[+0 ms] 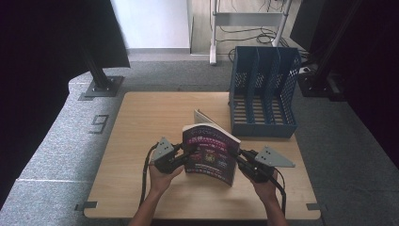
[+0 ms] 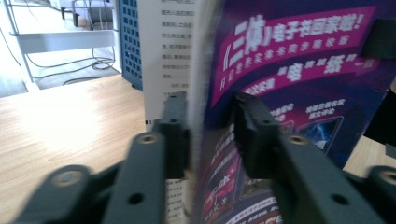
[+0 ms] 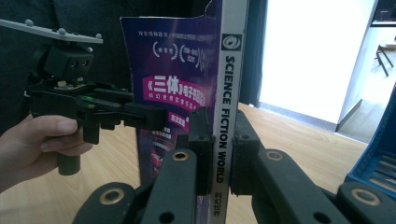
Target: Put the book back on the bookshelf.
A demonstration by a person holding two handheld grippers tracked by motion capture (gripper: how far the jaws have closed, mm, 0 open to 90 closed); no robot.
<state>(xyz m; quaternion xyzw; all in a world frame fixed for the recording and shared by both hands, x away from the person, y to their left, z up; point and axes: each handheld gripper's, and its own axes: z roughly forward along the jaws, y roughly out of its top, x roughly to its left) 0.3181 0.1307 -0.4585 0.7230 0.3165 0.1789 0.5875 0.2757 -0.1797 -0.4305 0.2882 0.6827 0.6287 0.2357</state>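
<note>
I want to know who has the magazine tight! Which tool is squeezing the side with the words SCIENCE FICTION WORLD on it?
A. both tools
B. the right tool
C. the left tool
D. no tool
B: in the right gripper view the right tool has both jaws pressed on the white spine of the magazine that bears those words, while the left tool sits at the opposite edge.

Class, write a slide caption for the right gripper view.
Right hand-held gripper clamps the magazine by its spine while the left hand-held gripper reaches its cover.
</note>
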